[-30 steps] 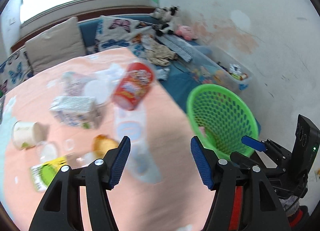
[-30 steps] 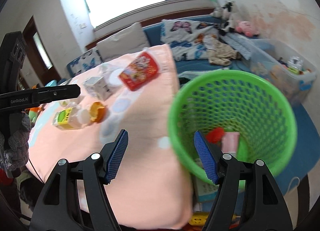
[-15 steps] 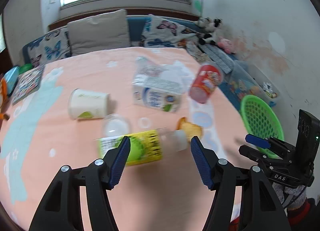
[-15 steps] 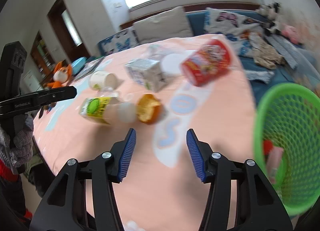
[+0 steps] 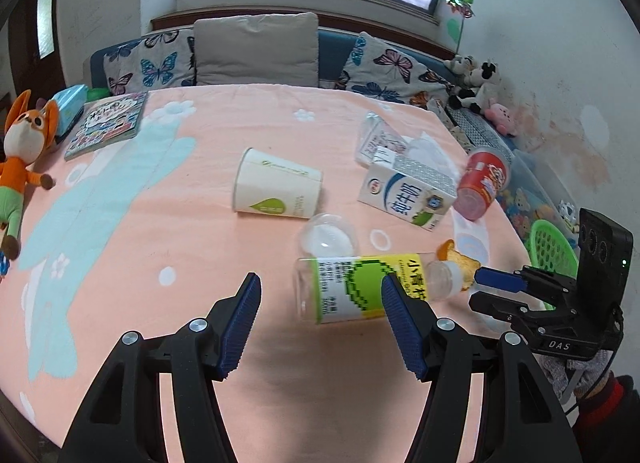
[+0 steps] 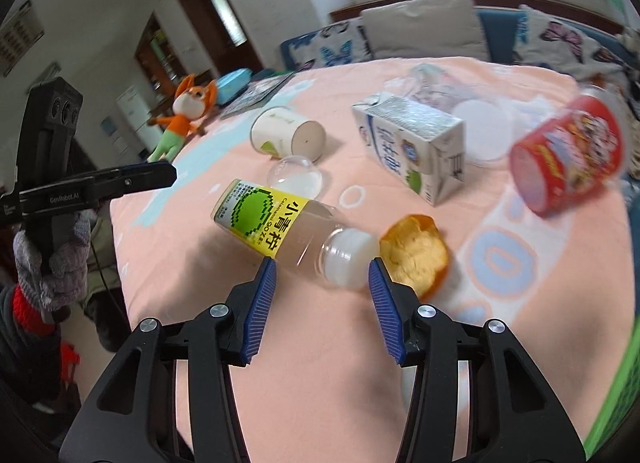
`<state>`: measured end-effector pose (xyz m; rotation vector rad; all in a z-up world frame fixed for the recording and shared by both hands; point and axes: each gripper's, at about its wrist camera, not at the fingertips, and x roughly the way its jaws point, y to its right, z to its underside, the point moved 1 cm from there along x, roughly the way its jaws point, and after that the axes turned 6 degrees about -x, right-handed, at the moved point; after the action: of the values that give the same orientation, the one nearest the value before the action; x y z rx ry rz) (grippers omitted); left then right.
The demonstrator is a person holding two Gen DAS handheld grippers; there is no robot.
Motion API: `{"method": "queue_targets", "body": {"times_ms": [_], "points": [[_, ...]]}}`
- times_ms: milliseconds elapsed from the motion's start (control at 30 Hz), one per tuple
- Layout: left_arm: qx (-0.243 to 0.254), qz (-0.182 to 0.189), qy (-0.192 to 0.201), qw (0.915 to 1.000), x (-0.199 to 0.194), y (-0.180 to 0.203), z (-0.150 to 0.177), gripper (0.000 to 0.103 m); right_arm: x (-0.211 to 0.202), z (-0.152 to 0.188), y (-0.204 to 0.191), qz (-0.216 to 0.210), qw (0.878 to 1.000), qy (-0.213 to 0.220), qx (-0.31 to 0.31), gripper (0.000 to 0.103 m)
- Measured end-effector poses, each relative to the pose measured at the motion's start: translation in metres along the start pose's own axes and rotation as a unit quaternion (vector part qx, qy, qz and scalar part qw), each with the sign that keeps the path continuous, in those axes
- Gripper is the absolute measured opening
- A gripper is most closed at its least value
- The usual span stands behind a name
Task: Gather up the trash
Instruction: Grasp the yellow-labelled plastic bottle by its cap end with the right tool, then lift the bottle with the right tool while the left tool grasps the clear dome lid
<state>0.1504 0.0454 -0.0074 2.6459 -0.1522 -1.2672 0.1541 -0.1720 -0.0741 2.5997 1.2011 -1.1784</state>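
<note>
"DAS" on right gripper (image 5: 496,287) (white)

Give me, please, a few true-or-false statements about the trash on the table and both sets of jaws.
1. The plastic bottle lies on its side. True.
2. The right gripper is shut on the bottle. False: its jaws are open, empty, near the cap end.
3. The paper cup stands upright. False: it lies on its side.
4. The milk carton lies between the paper cup and the red cup. True.
5. The left gripper holds nothing. True.
</note>
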Motion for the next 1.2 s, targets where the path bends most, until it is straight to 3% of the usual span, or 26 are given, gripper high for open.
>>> {"method": "queue_targets", "body": {"times_ms": [267, 533, 767, 1000, 1067, 1200], "points": [[-0.019, -0.018, -0.007, 0.9996, 0.012, -0.02, -0.003, 0.061, 0.021, -0.013, 0.008, -0.017, 0.994, -0.041, -0.104, 0.049], [-0.035, -0.034, -0.015, 0.9987, 0.02, -0.031, -0.004, 0.061, 0.03, -0.016, -0.003, -0.028, 0.971, -0.087, -0.22, 0.05], [-0.045, -0.044, -0.02, 0.9978, 0.027, -0.039, -0.004, 0.061, 0.044, -0.006, -0.014, -0.002, 0.936, -0.125, -0.329, 0.05], [-0.05, -0.05, -0.024, 0.9972, 0.032, -0.044, -0.003, 0.061, 0.056, 0.0, -0.022, 0.004, 0.907, -0.135, -0.4, 0.05], [-0.054, -0.049, -0.025, 0.997, 0.033, -0.045, -0.003, 0.061, 0.057, 0.001, -0.022, -0.003, 0.907, -0.133, -0.4, 0.049], [-0.056, -0.048, -0.024, 0.997, 0.032, -0.047, -0.002, 0.061, 0.051, -0.001, -0.023, -0.014, 0.919, -0.121, -0.376, 0.043]]}}
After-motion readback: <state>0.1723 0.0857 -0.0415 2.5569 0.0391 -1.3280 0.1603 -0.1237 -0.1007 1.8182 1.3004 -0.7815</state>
